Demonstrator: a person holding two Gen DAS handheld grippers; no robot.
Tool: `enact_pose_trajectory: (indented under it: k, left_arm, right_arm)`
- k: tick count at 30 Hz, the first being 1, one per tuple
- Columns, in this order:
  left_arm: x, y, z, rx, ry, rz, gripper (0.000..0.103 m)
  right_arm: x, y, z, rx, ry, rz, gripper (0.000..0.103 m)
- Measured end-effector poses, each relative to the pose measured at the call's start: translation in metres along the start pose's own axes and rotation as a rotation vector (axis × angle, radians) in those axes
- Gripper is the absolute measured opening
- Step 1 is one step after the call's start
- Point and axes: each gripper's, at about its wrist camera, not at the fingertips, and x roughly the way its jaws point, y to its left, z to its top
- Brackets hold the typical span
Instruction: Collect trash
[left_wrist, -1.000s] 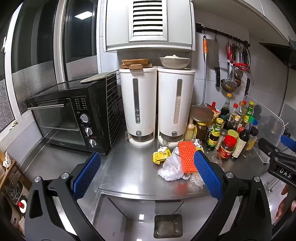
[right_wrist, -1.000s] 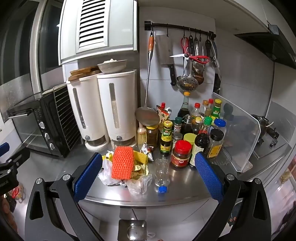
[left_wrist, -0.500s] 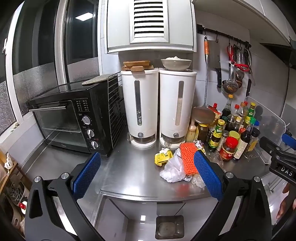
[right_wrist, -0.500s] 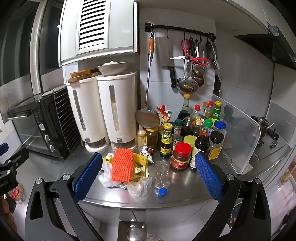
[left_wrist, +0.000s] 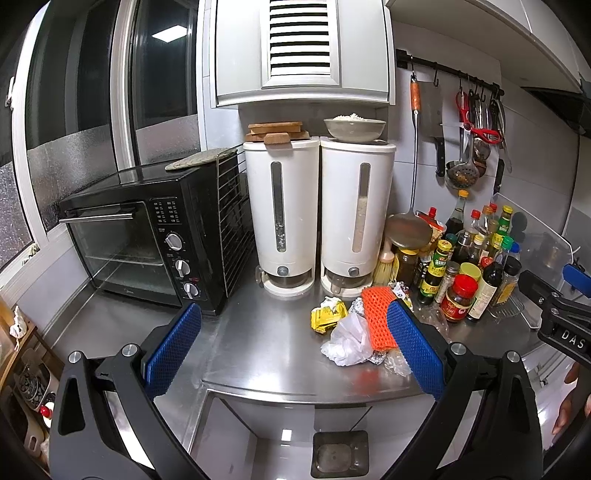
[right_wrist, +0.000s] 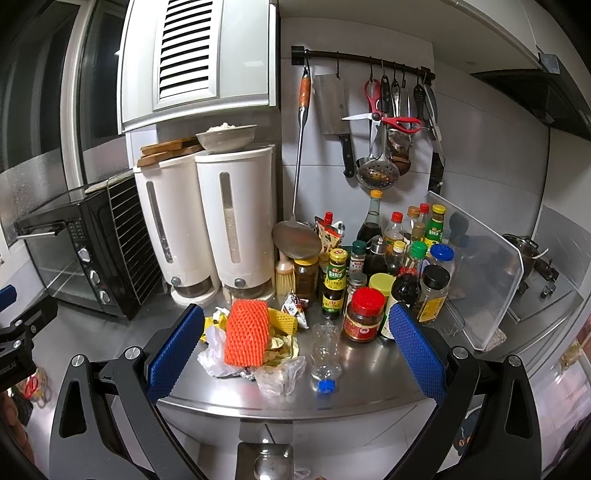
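A pile of trash lies on the steel counter (left_wrist: 266, 347): an orange foam net (right_wrist: 246, 336) on top, white plastic bags (left_wrist: 349, 341), a yellow wrapper (left_wrist: 327, 314), foil and a clear plastic bag (right_wrist: 279, 376). An empty clear bottle with a blue cap (right_wrist: 325, 356) lies beside the pile. My left gripper (left_wrist: 293, 352) is open and empty, in front of the counter edge, left of the pile. My right gripper (right_wrist: 295, 349) is open and empty, short of the counter, with the pile and bottle showing between its fingers.
A black toaster oven (left_wrist: 147, 243) stands at the left, two white dispensers (left_wrist: 317, 218) behind the pile. Several sauce bottles and jars (right_wrist: 384, 280) crowd the right, with a clear splash panel (right_wrist: 480, 280) beyond. Utensils hang on a wall rail (right_wrist: 369, 59). A small bin (left_wrist: 340, 454) sits below.
Both grippers have drawn back slightly and risen; the counter and pile look a little lower and farther. Nothing was taken hold of.
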Motion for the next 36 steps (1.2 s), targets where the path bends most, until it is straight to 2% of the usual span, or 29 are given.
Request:
enact_pose_trajectory:
  k: [36]
  left_arm:
    - [0.017, -0.001, 0.000, -0.002, 0.016, 0.010, 0.095]
  right_arm:
    - [0.013, -0.001, 0.002, 0.006, 0.005, -0.005, 0.100]
